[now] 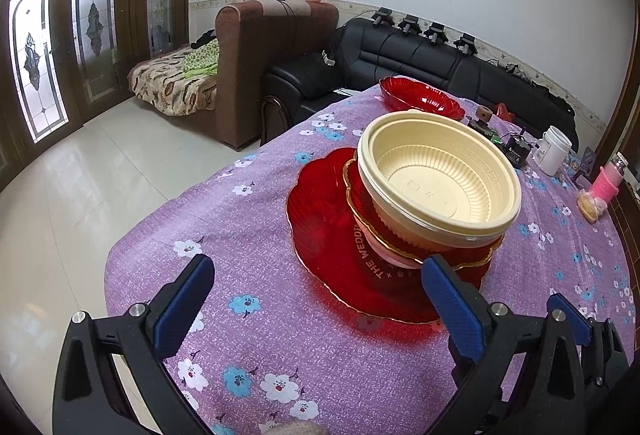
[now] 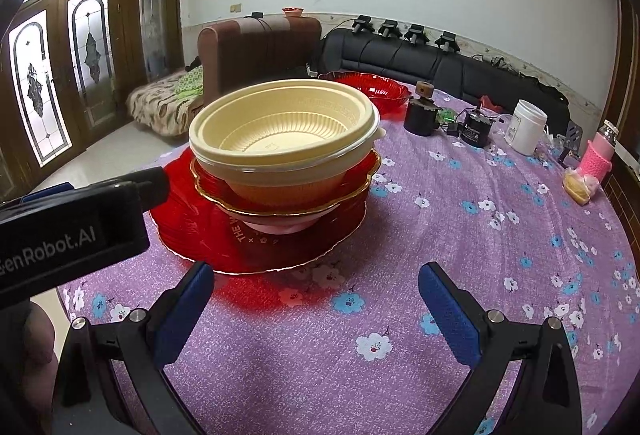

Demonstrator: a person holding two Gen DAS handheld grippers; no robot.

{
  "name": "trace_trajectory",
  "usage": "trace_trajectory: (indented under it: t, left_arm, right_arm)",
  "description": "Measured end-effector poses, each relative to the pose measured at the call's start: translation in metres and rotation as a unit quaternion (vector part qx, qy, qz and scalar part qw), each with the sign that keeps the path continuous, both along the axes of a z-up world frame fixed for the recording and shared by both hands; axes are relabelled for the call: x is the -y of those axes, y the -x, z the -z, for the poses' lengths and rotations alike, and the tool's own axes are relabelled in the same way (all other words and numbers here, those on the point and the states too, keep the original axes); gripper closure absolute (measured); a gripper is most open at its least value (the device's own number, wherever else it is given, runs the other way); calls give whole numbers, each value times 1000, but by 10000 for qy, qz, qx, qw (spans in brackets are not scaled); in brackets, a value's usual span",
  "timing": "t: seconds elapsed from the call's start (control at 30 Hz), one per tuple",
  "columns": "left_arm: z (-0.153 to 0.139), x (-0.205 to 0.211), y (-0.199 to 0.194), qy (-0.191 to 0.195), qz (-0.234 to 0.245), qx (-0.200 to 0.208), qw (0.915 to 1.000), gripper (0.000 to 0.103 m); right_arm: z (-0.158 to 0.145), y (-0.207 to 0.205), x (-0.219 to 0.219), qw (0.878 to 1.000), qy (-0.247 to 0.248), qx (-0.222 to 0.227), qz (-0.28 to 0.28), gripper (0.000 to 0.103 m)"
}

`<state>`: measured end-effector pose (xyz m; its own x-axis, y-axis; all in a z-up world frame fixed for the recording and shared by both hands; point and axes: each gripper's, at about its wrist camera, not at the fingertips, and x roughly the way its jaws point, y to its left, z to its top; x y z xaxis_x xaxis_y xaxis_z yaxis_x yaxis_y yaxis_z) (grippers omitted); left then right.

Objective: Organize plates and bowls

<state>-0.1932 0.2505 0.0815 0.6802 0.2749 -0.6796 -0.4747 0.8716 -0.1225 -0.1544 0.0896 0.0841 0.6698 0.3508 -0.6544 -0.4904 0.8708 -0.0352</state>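
A stack stands on the purple flowered tablecloth [image 1: 280, 335]: a large red plate [image 1: 320, 247] at the bottom, a white bowl [image 1: 384, 255], a gold-rimmed red dish [image 1: 356, 191], and cream plastic bowls [image 1: 440, 175] on top. The stack also shows in the right wrist view, with the cream bowls [image 2: 284, 131] above the red plate [image 2: 200, 235]. A second red dish [image 1: 420, 97] sits at the table's far edge. My left gripper [image 1: 318, 275] is open and empty, just in front of the stack. My right gripper [image 2: 316, 279] is open and empty, near the plate's front rim.
A black cylinder [image 2: 420, 115], a black device [image 2: 476, 129], a white jar [image 2: 526, 131], a pink bottle [image 2: 598, 151] and a wrapped bun [image 2: 578, 187] stand at the far right. Beyond the table are a black sofa [image 1: 420, 51] and a brown armchair [image 1: 256, 47].
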Motion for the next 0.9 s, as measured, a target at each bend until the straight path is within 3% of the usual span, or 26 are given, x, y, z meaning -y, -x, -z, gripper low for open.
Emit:
trace_trajectory:
  t: [0.9]
  left_arm:
    - [6, -2, -4, 82, -18, -85, 9999, 0]
  right_arm:
    - [6, 2, -4, 10000, -8, -85, -22, 0]
